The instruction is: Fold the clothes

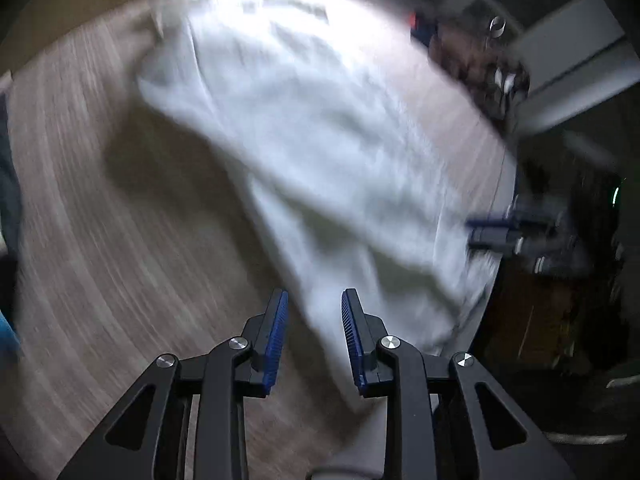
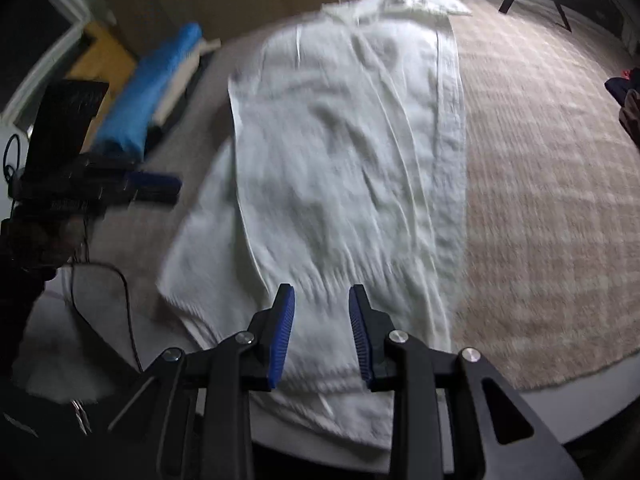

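My left gripper (image 1: pixel 314 300) and right gripper (image 2: pixel 322 296) hang with jaws partly apart and empty over the white garment (image 2: pixel 340 152), spread long on the beige rug (image 2: pixel 540 200); soft, light, floppy, best pinched at its near hem corners.
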Action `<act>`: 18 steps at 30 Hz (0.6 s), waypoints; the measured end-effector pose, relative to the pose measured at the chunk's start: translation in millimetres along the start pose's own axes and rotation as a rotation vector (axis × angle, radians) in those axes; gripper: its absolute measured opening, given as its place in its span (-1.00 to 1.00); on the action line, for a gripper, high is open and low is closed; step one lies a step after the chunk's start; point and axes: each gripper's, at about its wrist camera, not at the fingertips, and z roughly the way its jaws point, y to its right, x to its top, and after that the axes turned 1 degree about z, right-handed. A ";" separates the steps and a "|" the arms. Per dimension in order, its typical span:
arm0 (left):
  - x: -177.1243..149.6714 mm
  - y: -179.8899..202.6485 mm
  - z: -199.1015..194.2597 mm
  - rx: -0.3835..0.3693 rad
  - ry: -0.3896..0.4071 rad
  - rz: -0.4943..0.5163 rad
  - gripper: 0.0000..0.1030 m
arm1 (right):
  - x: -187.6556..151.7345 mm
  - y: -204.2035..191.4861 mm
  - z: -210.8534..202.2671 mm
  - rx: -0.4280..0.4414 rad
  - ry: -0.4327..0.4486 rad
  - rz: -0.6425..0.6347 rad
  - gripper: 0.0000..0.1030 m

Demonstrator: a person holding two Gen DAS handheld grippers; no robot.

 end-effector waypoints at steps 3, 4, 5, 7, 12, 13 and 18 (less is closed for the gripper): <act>53.9 -16.5 -4.2 -0.017 0.111 -0.027 -0.51 | 10.3 -2.4 6.9 0.025 0.021 0.018 -0.45; 73.0 -24.8 -2.0 -0.044 0.145 -0.052 -0.51 | 9.9 -2.2 13.6 0.017 0.003 0.016 -0.45; 87.5 -31.2 3.4 -0.060 0.166 -0.060 -0.51 | 9.4 -2.1 19.3 0.010 -0.013 0.012 -0.45; 114.8 -42.3 14.5 -0.048 0.200 -0.058 -0.51 | 8.8 -2.8 18.5 0.006 -0.016 0.002 -0.45; 134.5 -88.7 64.0 0.069 0.064 -0.117 -0.68 | 9.8 1.2 14.7 0.018 -0.031 -0.020 -0.49; 130.9 -92.5 64.5 0.061 0.070 -0.111 -0.84 | 9.7 2.4 14.0 0.022 -0.034 -0.021 -0.49; 142.9 -95.3 37.7 0.034 0.111 -0.118 -0.80 | 12.9 2.2 13.2 0.022 -0.049 -0.029 -0.49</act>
